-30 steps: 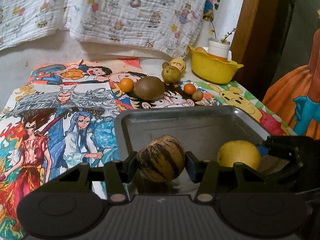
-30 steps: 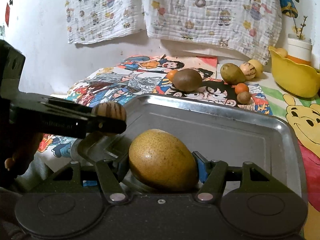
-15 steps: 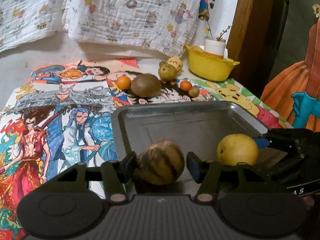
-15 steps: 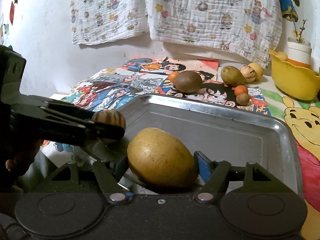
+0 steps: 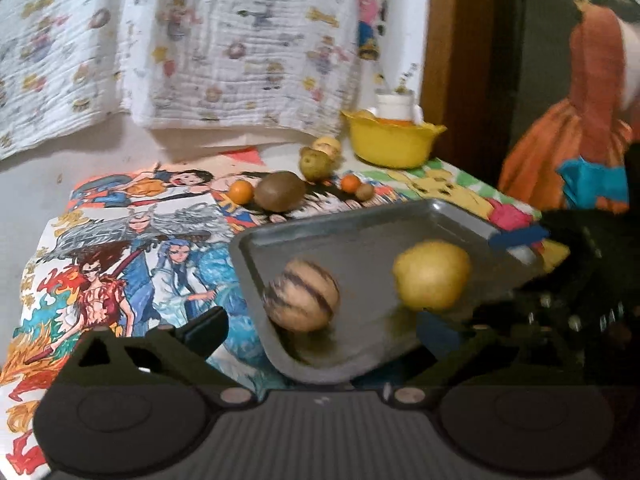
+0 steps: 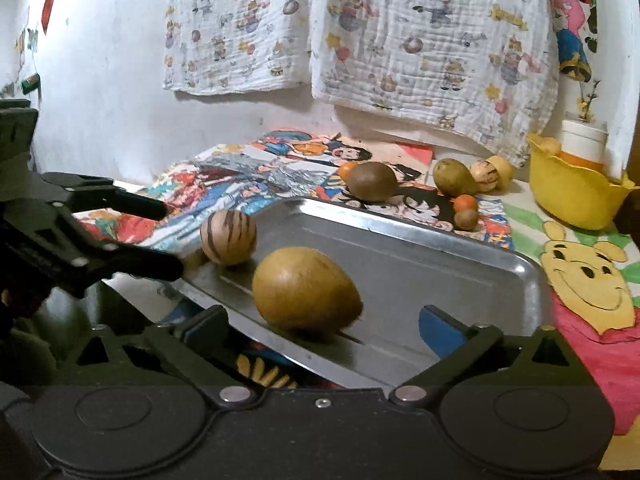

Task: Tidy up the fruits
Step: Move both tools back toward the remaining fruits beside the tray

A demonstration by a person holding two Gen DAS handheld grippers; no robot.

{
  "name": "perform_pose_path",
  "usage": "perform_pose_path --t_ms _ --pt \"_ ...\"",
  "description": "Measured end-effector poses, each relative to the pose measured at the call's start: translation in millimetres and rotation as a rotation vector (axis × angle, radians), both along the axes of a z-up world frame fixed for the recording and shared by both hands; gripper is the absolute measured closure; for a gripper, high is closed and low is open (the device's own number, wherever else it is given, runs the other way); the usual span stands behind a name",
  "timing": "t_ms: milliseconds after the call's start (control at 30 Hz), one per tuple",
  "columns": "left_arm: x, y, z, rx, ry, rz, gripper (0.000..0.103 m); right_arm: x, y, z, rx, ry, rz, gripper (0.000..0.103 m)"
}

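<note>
A metal tray [image 5: 360, 224] [image 6: 420, 264] lies on the cartoon-print cloth. In it rest a striped round fruit [image 5: 304, 300] [image 6: 228, 236] and a yellow mango-like fruit [image 5: 432, 276] [image 6: 306, 288]. My left gripper [image 5: 320, 332] is open and empty, its jaws wide apart just short of the striped fruit; it also shows in the right wrist view [image 6: 164, 240]. My right gripper [image 6: 324, 324] is open and empty, its jaws wide on either side of the yellow fruit, not touching it.
Beyond the tray lie a brown fruit [image 6: 372, 181], two small oranges [image 5: 241, 191] [image 5: 350, 183], a small brown fruit [image 6: 466, 219], a green pear [image 6: 452, 178] and pale fruits [image 6: 486, 171]. A yellow bowl [image 6: 572, 192] stands at the back right. Cloths hang on the wall.
Both grippers have opened wide and pulled back. The striped fruit and the yellow fruit were let go and now rest in the tray.
</note>
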State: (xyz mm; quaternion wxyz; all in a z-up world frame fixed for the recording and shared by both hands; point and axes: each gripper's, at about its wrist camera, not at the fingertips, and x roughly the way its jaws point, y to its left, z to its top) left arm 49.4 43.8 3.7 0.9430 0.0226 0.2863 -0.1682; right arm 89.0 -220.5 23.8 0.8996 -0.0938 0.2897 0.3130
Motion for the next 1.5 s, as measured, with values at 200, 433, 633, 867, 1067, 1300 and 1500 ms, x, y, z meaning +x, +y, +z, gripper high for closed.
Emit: perform_pose_path --t_ms 200,433,633,867,1067,1300,1500 --pt "-12 0 -2 0.094 0.016 -0.011 0.001 2 -16 0 -0.033 0.018 -0.069 0.001" --pt "-7 17 4 0.111 0.052 0.038 0.000 11 -37 3 -0.035 0.026 -0.154 0.001" --pt "4 28 17 0.136 0.041 0.070 0.000 28 -46 9 -0.005 0.030 -0.190 0.001" --pt "26 35 39 0.112 -0.068 0.119 0.000 59 -40 17 -0.006 0.018 -0.194 0.001" --pt "68 31 47 0.129 -0.081 0.115 0.000 94 -28 23 -0.017 0.019 -0.163 0.001" --pt "125 25 46 0.173 -0.089 0.078 0.000 136 -3 30 -0.040 0.023 -0.070 0.001" --pt "188 31 31 0.222 -0.058 0.068 0.000 164 30 23 -0.118 -0.023 0.012 0.001"
